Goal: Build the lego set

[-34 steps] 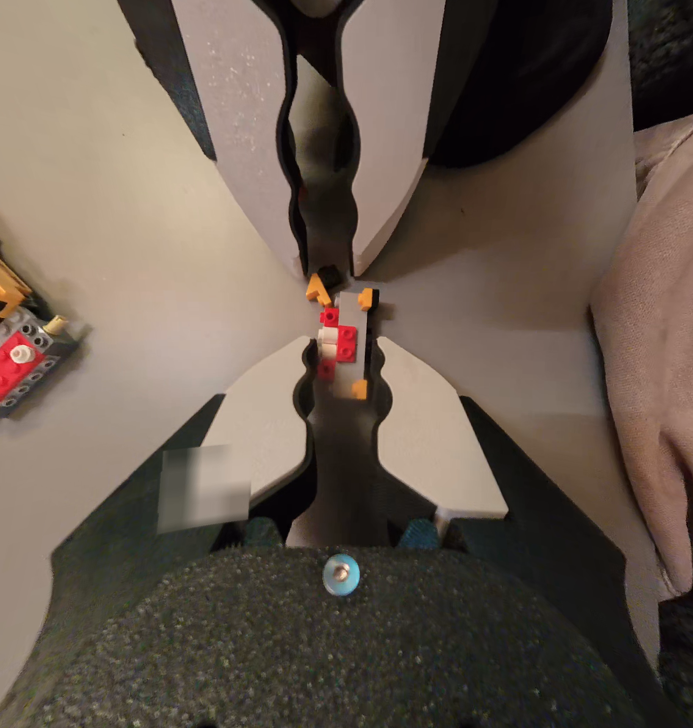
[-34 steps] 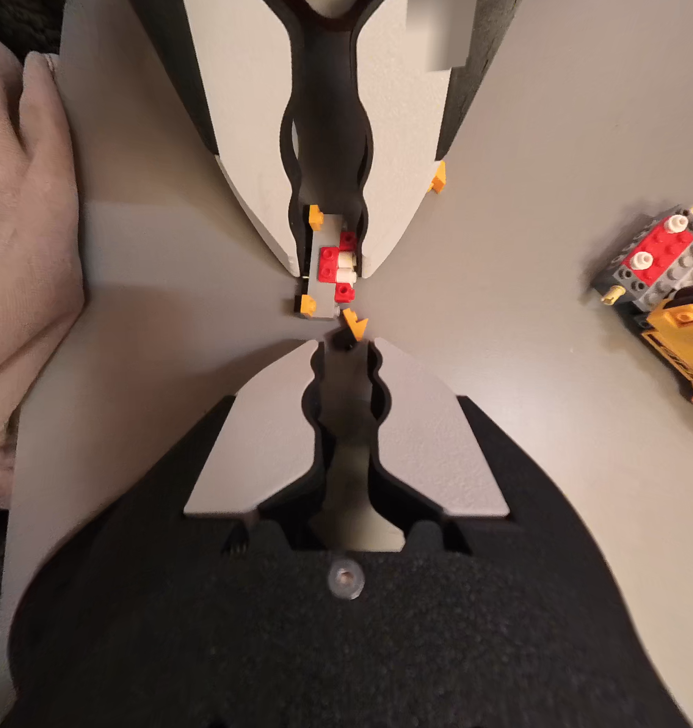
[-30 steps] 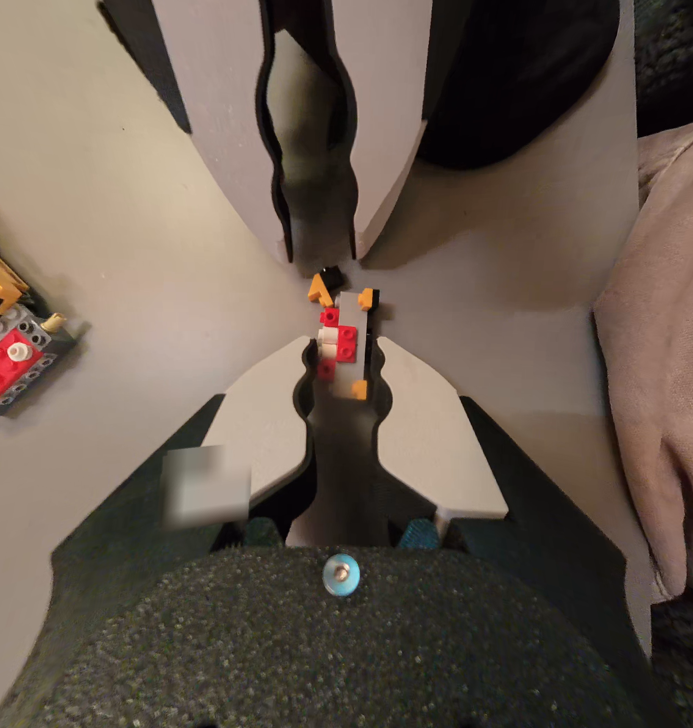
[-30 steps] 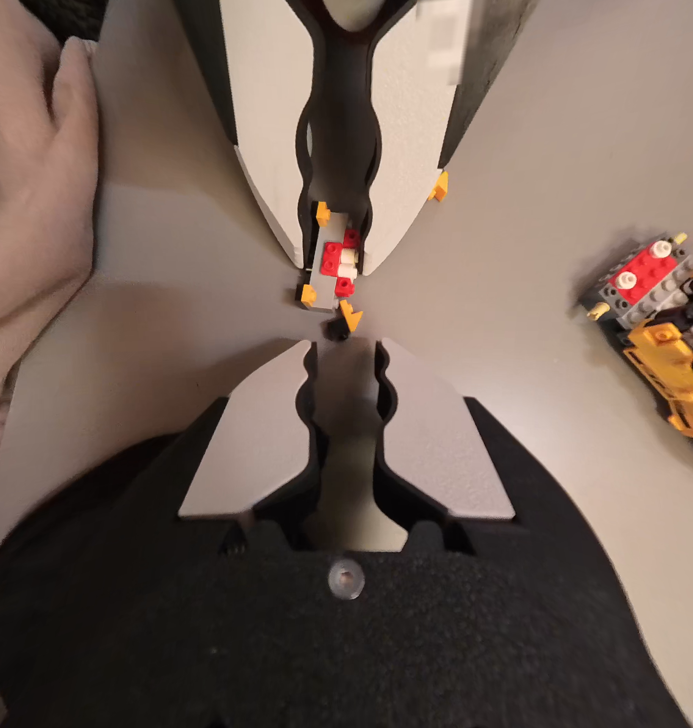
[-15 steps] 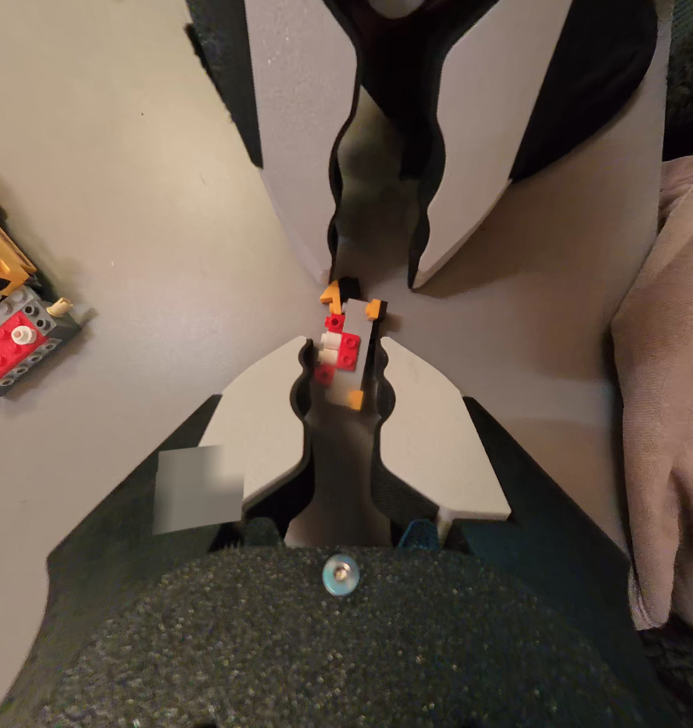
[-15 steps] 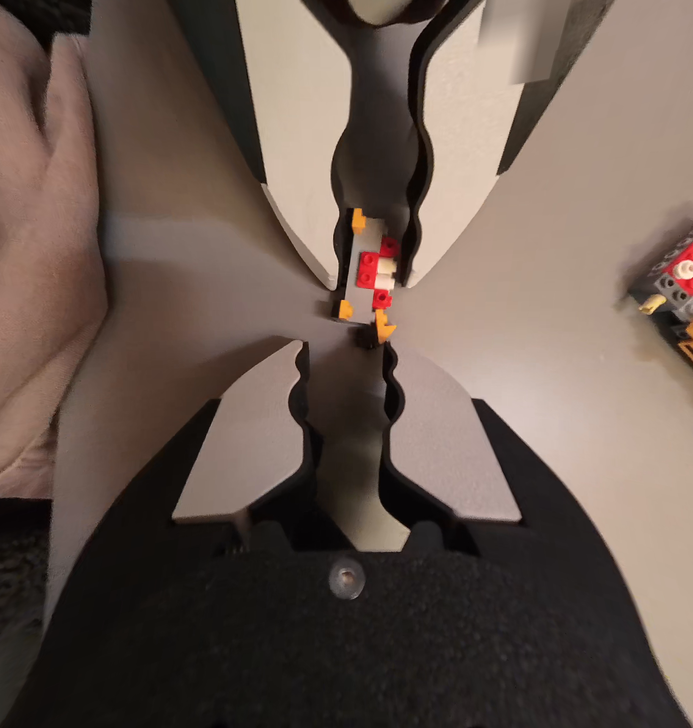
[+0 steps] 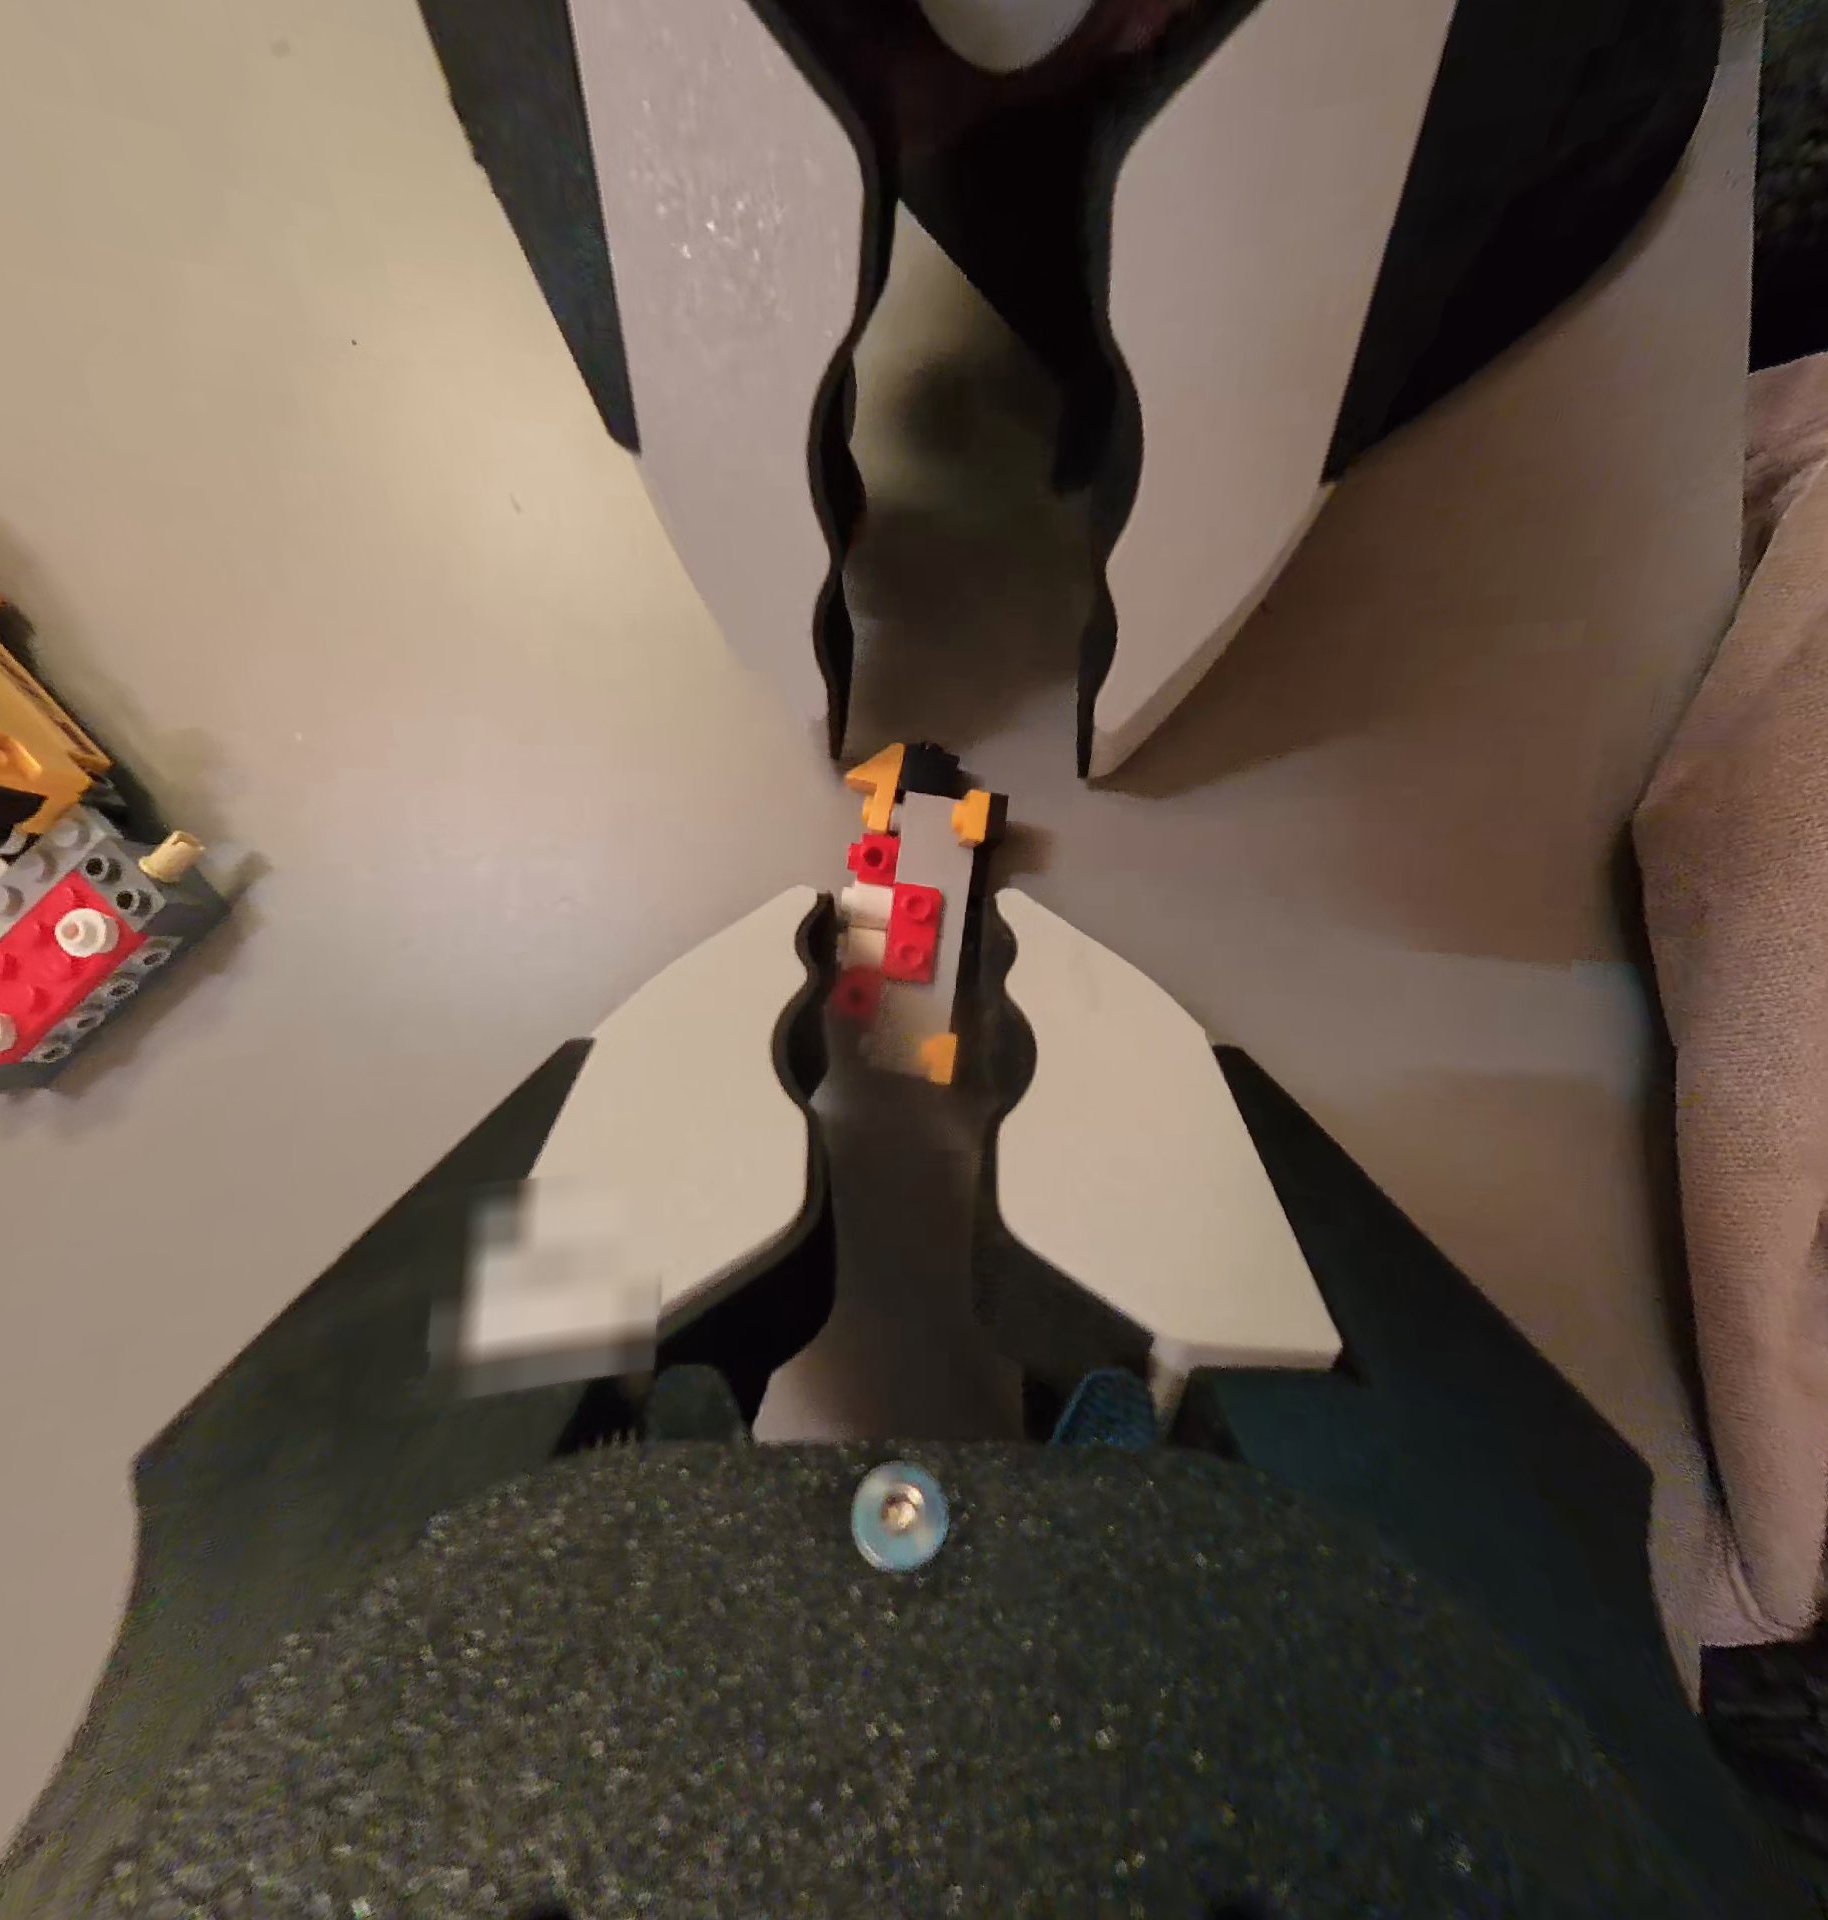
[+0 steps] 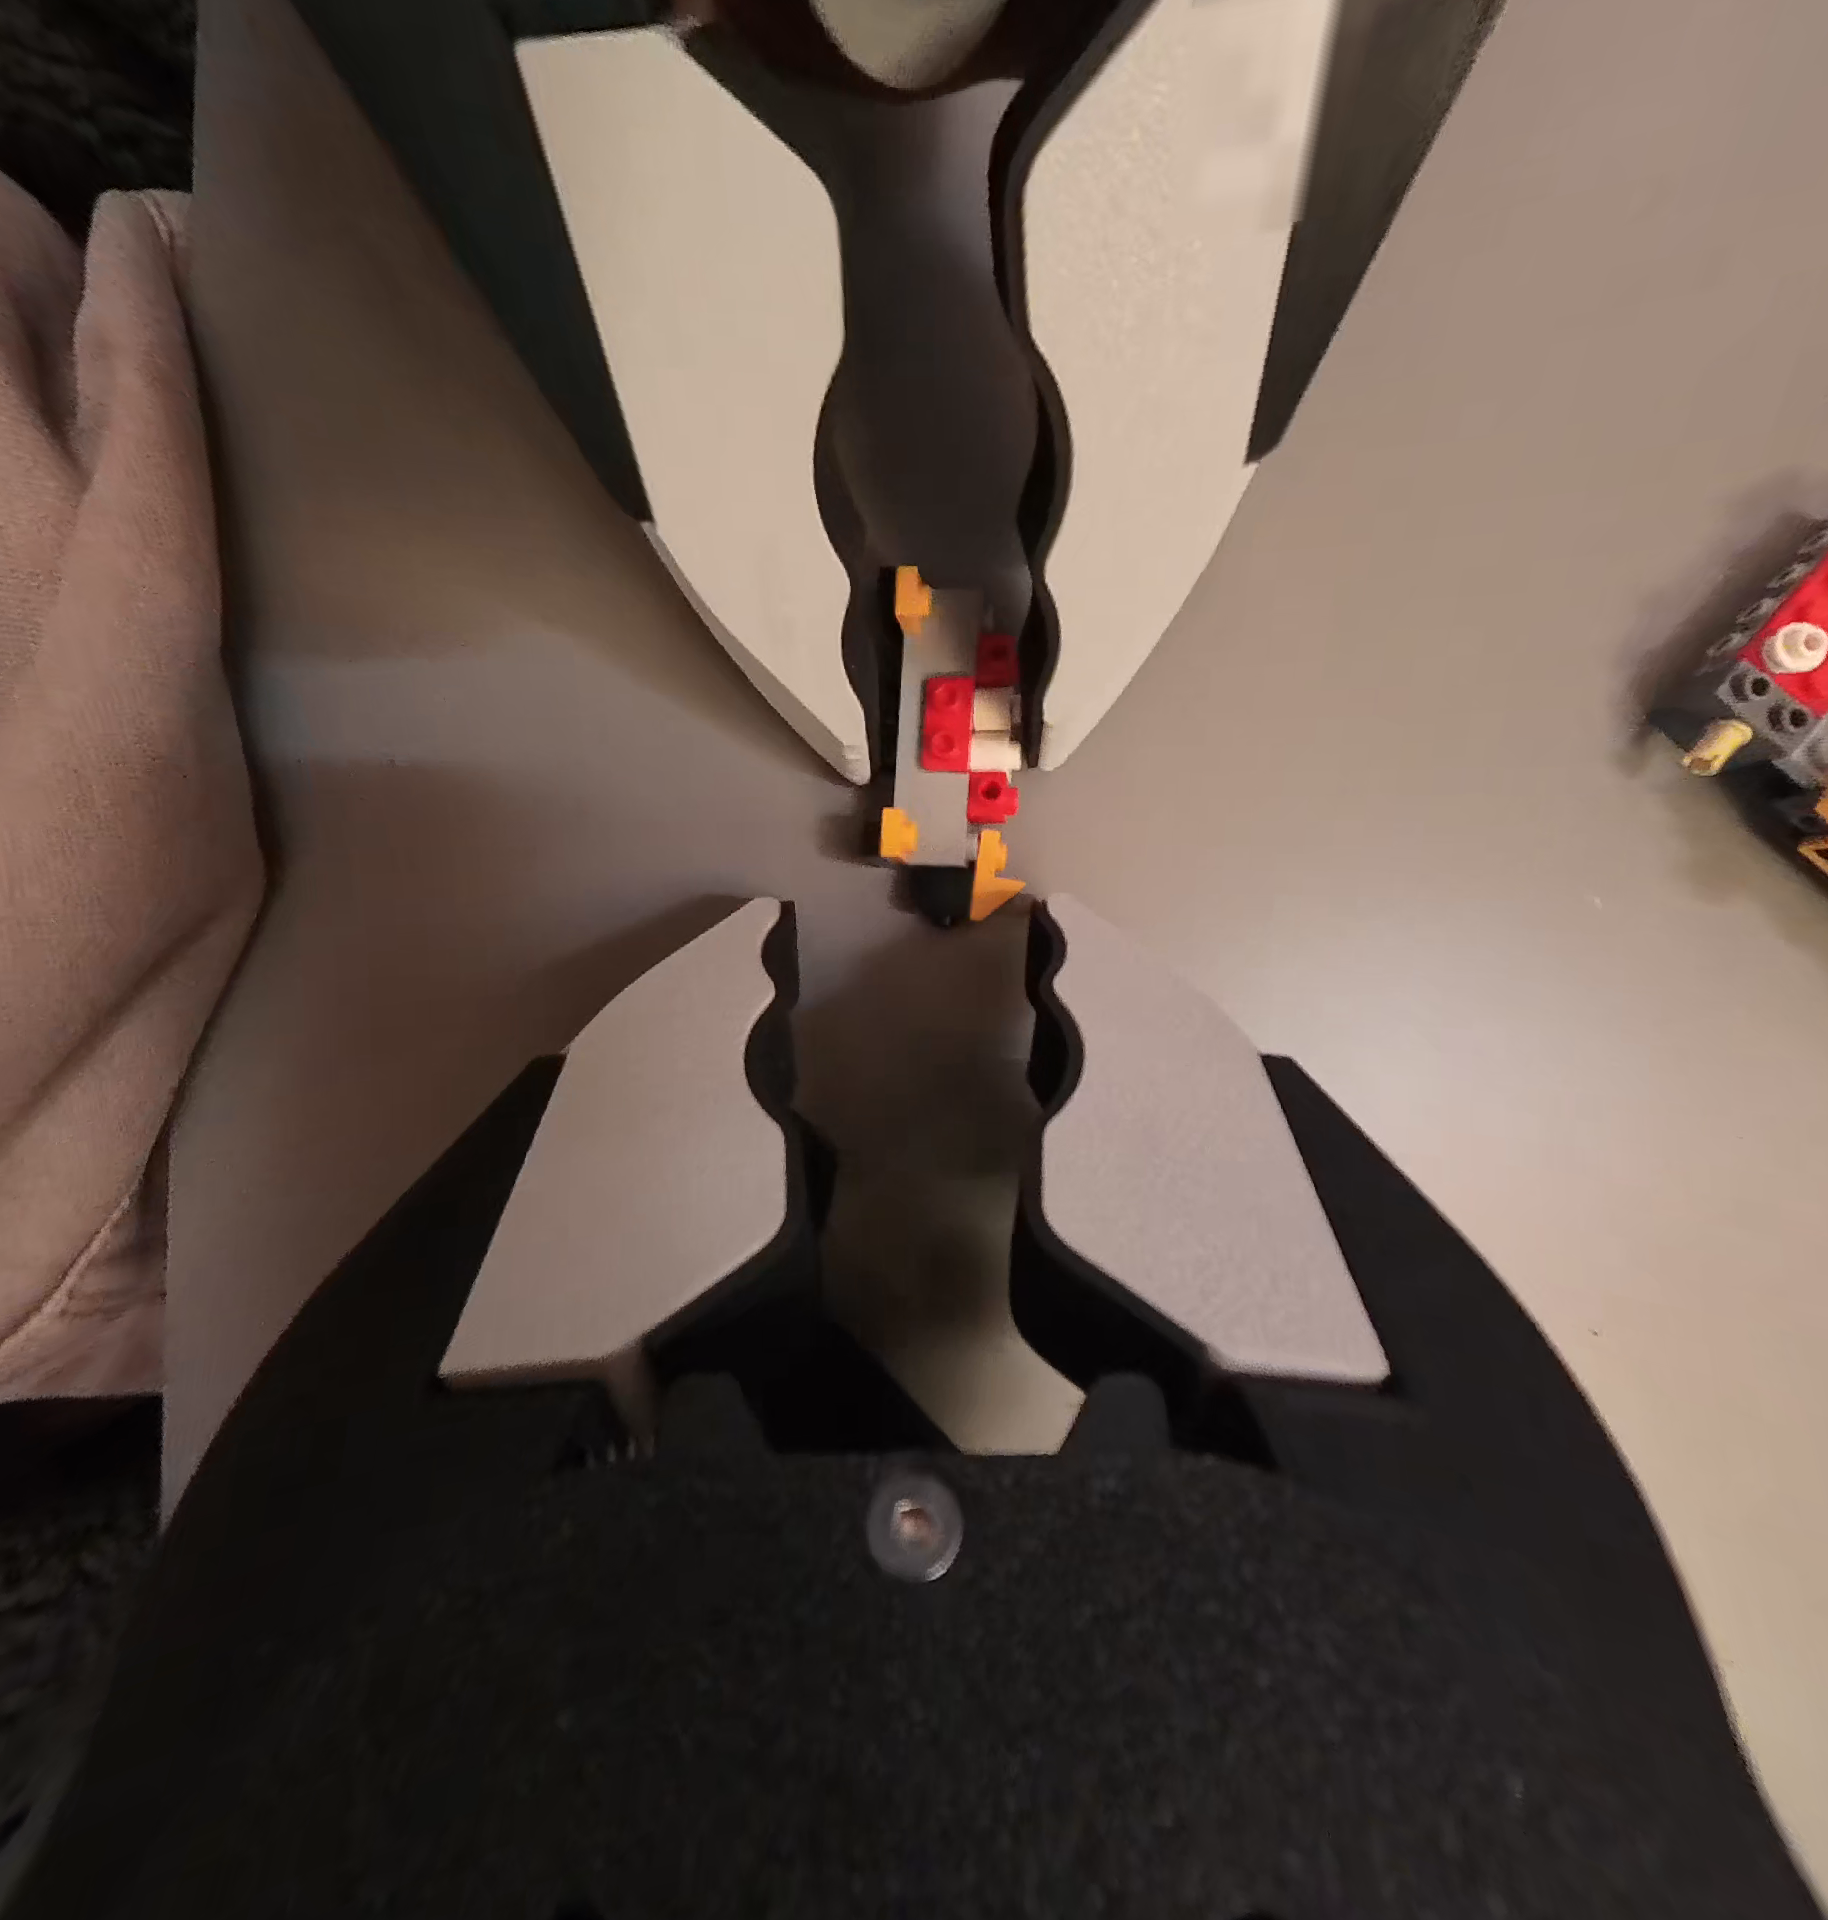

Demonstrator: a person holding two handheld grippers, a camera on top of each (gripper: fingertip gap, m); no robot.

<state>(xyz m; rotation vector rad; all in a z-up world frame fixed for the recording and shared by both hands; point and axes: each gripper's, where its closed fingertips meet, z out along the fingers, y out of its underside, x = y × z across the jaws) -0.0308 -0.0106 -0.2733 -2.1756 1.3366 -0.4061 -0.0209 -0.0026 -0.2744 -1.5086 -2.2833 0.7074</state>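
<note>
The grey plate (image 7: 925, 925) is clamped by the left tool (image 7: 905, 904); the right tool (image 8: 910, 914), gaping, should be closed squarely on the black-orange piece (image 8: 967, 888).

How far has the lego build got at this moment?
Done: a larger grey, red and yellow model stands aside on the table. In hand: the left tongs are shut on a small grey sub-assembly bearing red, white and orange bits; the right tongs are open just short of its black-and-orange end piece. Left: joining the two builds, which sit apart.
</note>
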